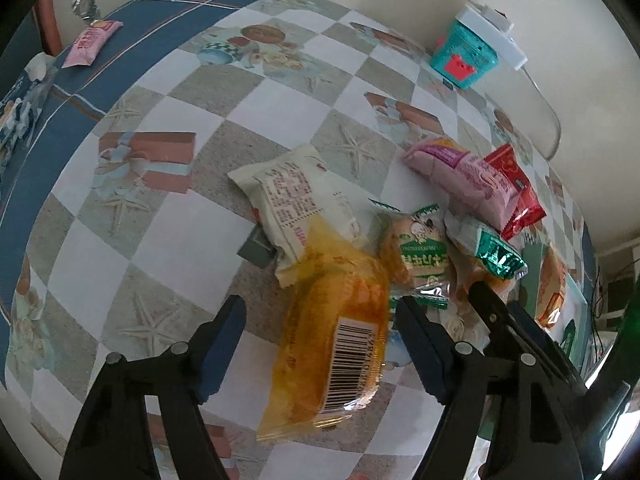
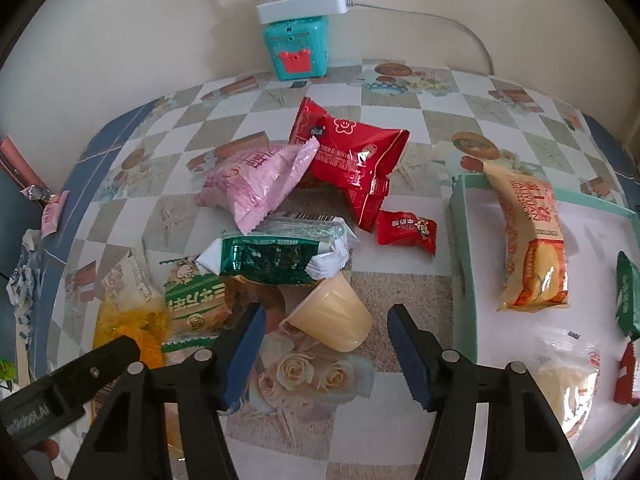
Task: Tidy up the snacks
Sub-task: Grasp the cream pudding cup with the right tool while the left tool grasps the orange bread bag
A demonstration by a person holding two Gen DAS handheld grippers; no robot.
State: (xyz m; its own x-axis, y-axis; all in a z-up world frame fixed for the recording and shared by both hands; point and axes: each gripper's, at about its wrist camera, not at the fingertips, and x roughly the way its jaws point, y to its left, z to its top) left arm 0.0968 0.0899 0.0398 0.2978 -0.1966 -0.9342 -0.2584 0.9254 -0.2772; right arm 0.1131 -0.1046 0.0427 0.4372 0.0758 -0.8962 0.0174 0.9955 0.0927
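A pile of snacks lies on the checked tablecloth. My left gripper [image 1: 320, 312] is open, its fingers on either side of a yellow-orange packet [image 1: 336, 332] with a barcode. Beyond it lie a cream packet [image 1: 292, 204], a green-and-white packet [image 1: 420, 248], a pink packet [image 1: 460, 176] and a red packet [image 1: 516, 188]. My right gripper [image 2: 324, 316] is open and empty, just before a cream jelly cup [image 2: 332, 316] lying on its side. Behind it lie a dark green packet [image 2: 276, 260], the pink packet [image 2: 260, 184], the red packet [image 2: 348, 152] and a small red candy [image 2: 406, 230].
A mint-rimmed white tray [image 2: 464, 240] at the right holds an orange biscuit packet [image 2: 532, 248], a clear-wrapped pastry [image 2: 572, 384] and other small packs. A teal toy box [image 2: 296, 46] with a white power strip on top stands by the wall. A small pink packet [image 1: 90, 42] lies at the table's far edge.
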